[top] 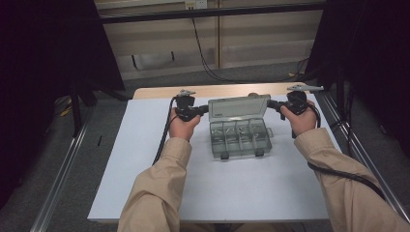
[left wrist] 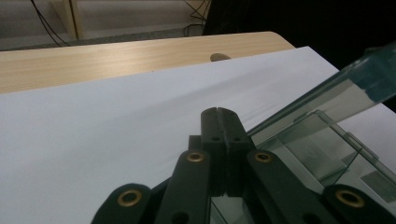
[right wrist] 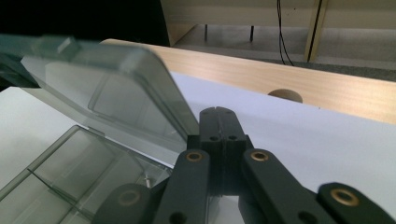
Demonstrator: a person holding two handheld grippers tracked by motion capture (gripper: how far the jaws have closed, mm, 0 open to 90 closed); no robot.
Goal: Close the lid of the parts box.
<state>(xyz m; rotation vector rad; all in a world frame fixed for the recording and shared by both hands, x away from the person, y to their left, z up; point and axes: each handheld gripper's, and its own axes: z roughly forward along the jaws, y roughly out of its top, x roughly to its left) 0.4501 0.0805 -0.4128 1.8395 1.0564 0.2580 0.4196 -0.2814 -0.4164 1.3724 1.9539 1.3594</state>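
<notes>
Compartment box [top: 240, 128], clear grey plastic, lid [top: 239, 107] raised: sits at the centre of the high view on the white sheet [top: 145, 169].

Left gripper [top: 205, 109]: jaws fully closed, nothing between them; tips rest at the left end of the raised lid, contact too fine to confirm. In the left gripper view the closed jaws [left wrist: 219, 126] sit at lower centre with the lid edge [left wrist: 327, 93] rising to the upper right.

Right gripper [top: 271, 104]: jaws likewise closed and empty, tips at the lid's right end. In the right gripper view the jaws [right wrist: 218, 123] stand just beside the lid's rounded corner [right wrist: 140, 84], upper left of frame.

Tray: four or so divided compartments [top: 239, 134] exposed, contents not legible; two dark latches [top: 225, 155] on the near edge hang released.

Surroundings: wooden tabletop [top: 227, 90] beyond the sheet, with a round cable hole [right wrist: 286, 94]; cables and pale panels at the top of the frame.

Progress, as judged: latches undone and lid swung up near upright, so opening looks largely done. Remaining, probably: steadying the lid or laying it fully back.
</notes>
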